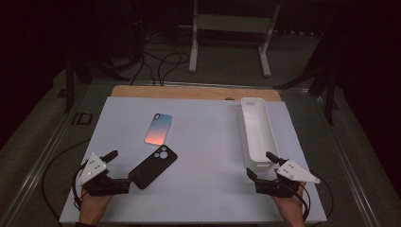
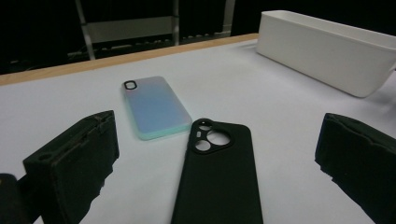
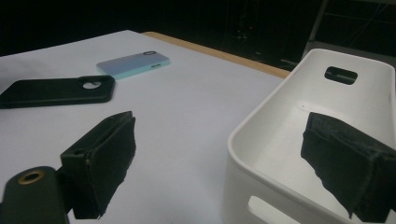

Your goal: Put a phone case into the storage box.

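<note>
- High view: a white sheet (image 1: 208, 189) covers most of the table; a strip of bare wooden table edge (image 1: 189, 91) shows along the sheet's top side
- Left gripper (image 1: 124, 166) sits at the lower left of the high view, held by a hand (image 1: 94, 203) coming in from the bottom edge; its jaws stand wide apart and hold nothing; the near end of the black phone case (image 1: 153, 166) lies between them, close to one jaw
- In the left gripper view the black phone case (image 2: 219, 177) runs up from the bottom centre, camera cut-outs at its far end; the two jaws stand at the lower left and lower right with the case between
- The blue-to-pink phone case (image 1: 158, 128) lies flat at upper centre-left of the high view, just beyond the black one, apart from it
- Right gripper (image 1: 261, 166) sits at the lower right; its jaws are spread and empty, straddling the near end wall of the white bin (image 1: 257, 130)
- The white bin (image 3: 280, 154) stands lengthwise along the sheet's right side; its inside looks empty
</note>
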A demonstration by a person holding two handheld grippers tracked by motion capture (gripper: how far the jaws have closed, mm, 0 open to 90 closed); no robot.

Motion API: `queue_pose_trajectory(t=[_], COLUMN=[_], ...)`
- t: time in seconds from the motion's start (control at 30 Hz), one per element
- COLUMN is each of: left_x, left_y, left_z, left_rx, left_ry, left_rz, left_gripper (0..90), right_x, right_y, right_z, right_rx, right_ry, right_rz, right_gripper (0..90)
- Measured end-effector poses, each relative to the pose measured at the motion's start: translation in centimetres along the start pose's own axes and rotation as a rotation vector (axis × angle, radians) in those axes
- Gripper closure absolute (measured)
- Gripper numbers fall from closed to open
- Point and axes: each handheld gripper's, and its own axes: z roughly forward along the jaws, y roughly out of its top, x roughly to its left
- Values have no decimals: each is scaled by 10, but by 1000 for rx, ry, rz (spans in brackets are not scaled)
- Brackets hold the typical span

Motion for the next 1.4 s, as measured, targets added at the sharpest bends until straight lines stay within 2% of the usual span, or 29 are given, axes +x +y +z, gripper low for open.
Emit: queue_pose_trajectory(t=[0.47, 0.77, 0.93, 1.27, 1.4], left_x=[2, 2, 3, 5, 7], left_y=[-1, -1, 0, 6, 14], left_z=[0, 4, 5, 11, 16], left_rx=[16, 37, 44, 66, 78], left_ry=[31, 26, 27, 41, 42], left_rz=[-11, -15, -31, -38, -42], left_gripper=[0, 0, 0, 0, 0], right_x=[0, 1, 2, 2, 2], right_y=[0, 0, 1, 2, 5], right_z=[1, 1, 2, 4, 4], right_rx=[4, 5, 9, 9, 2], right_ry=[3, 2, 3, 4, 1], right_rz=[-3, -14, -18, -24, -30], right_gripper=[100, 100, 100, 100, 100])
